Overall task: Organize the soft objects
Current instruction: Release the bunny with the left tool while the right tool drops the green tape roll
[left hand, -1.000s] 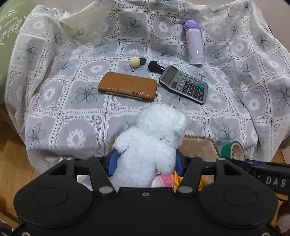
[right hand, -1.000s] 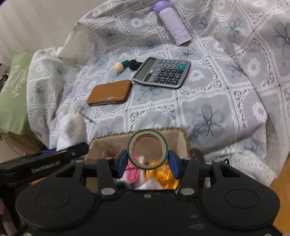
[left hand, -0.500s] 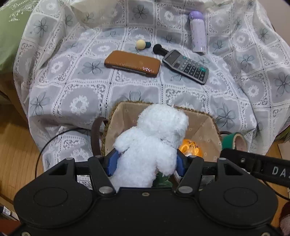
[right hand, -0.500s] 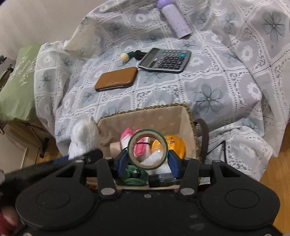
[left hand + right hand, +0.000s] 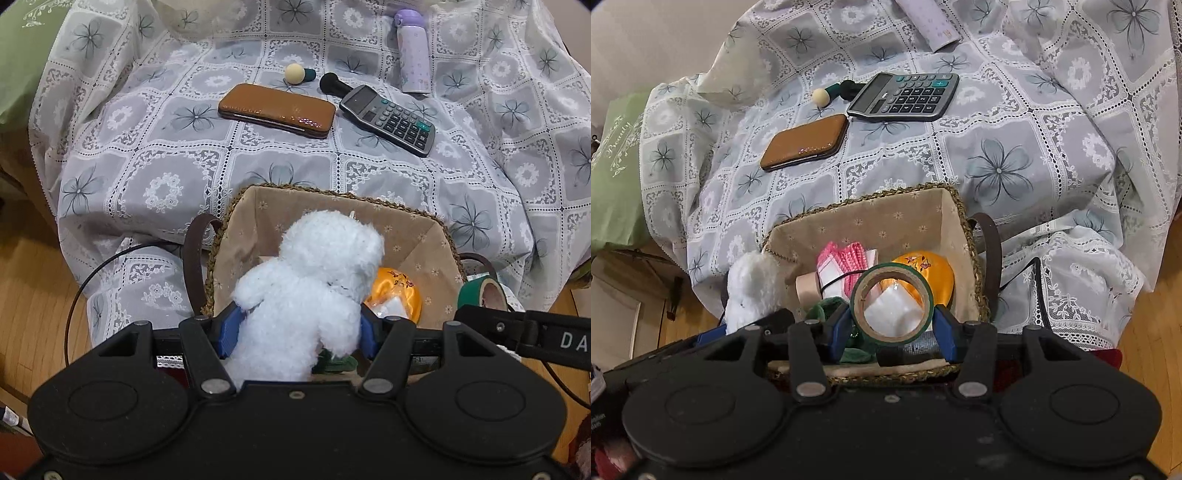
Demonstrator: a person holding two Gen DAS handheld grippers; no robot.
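— What's the left gripper [image 5: 299,330] got?
— The white plush toy [image 5: 310,291], blue pads pressed into its body. It stands upright, head toward the far side, over the near left of the woven basket [image 5: 332,194].
— And on the right?
— The right gripper [image 5: 891,325] is clamped on the green tape roll [image 5: 891,301], standing on edge, hole facing us, above the basket's near edge.
— Beyond them?
— Brown case [image 5: 277,110], then calculator [image 5: 388,118], both lying lengthwise left to right.

One basket [image 5: 886,221], one plush [image 5: 310,284], one tape roll [image 5: 892,301], one calculator [image 5: 388,118], one bottle [image 5: 413,51] and one case [image 5: 277,110] are counted.
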